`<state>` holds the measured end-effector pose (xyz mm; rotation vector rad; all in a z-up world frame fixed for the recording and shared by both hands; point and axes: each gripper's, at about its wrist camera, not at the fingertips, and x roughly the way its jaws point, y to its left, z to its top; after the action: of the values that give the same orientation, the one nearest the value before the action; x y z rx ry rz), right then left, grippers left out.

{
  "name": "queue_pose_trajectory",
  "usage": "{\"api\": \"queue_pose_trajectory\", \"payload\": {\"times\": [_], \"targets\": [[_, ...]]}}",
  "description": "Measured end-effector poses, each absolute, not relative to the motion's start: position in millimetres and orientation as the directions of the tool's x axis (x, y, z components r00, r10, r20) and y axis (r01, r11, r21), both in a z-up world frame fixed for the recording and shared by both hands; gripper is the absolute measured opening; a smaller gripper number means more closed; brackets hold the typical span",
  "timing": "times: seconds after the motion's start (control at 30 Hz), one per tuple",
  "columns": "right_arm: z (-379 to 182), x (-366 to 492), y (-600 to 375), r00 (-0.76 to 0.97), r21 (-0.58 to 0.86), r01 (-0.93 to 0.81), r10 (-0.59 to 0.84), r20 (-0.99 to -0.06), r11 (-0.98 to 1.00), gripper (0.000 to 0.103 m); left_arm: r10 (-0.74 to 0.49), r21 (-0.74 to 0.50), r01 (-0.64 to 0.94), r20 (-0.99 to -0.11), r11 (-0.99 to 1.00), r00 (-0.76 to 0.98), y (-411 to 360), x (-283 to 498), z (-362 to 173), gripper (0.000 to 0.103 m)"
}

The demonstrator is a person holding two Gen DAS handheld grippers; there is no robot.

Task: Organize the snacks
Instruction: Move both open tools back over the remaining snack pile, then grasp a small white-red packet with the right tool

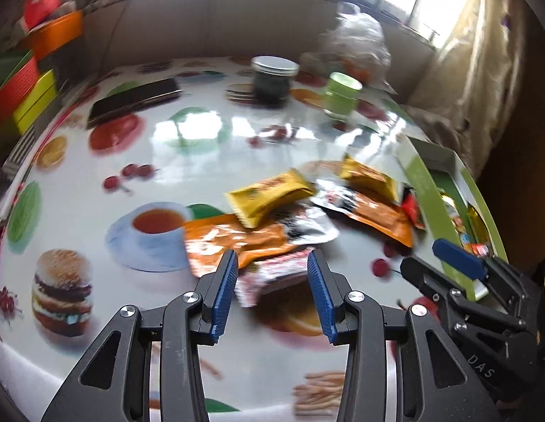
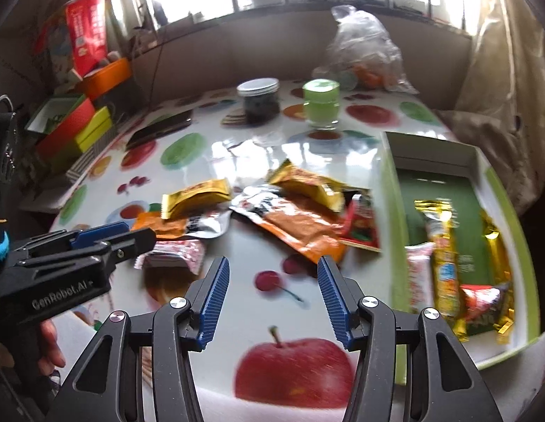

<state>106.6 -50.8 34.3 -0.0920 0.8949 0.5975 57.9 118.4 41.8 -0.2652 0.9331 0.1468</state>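
A heap of snack packets lies mid-table: two yellow packets [image 1: 272, 193] [image 1: 369, 176], two orange pouches [image 1: 233, 242] [image 1: 378, 211], a red packet [image 2: 360, 225] and a pink-white packet [image 1: 272, 277]. My left gripper [image 1: 272, 256] is open and hovers just over the pink-white packet [image 2: 177, 253], its pads clear of it. My right gripper [image 2: 272, 263] is open and holds nothing, over bare tablecloth between the heap and the green box [image 2: 392, 211]. In the box lie several packets, gold [image 2: 444, 246], pink and red. Both views are motion-blurred.
At the far side stand a dark jar with a silver lid [image 1: 272, 81], a green cup [image 1: 341, 95] and a clear plastic bag [image 1: 356, 42]. A dark flat case [image 1: 135, 100] lies far left. Coloured boxes [image 1: 26, 98] are stacked beyond the left table edge.
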Motion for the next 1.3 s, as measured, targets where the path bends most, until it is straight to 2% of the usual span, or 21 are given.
{"api": "queue_pose_trajectory", "payload": {"times": [0.73, 1.07, 1.3], "targets": [[11.9, 112.9, 21.8, 0.324, 0.229, -0.676, 0.561, -0.762, 0.700, 0.053, 0.037, -0.191, -0.360, -0.840, 0.913, 0.541, 171.7, 47.3, 16.5, 0.043], [5.0, 103.1, 26.1, 0.174, 0.306, -0.735, 0.604, -0.778, 0.606, 0.053, 0.016, -0.211, -0.362, -0.846, 0.908, 0.534, 177.0, 46.7, 10.2, 0.042], [17.3, 98.2, 32.1, 0.296, 0.127, -0.792, 0.559, -0.775, 0.597, 0.053, -0.008, -0.254, -0.381, -0.840, 0.889, 0.542, 189.1, 48.2, 9.7, 0.042]]}}
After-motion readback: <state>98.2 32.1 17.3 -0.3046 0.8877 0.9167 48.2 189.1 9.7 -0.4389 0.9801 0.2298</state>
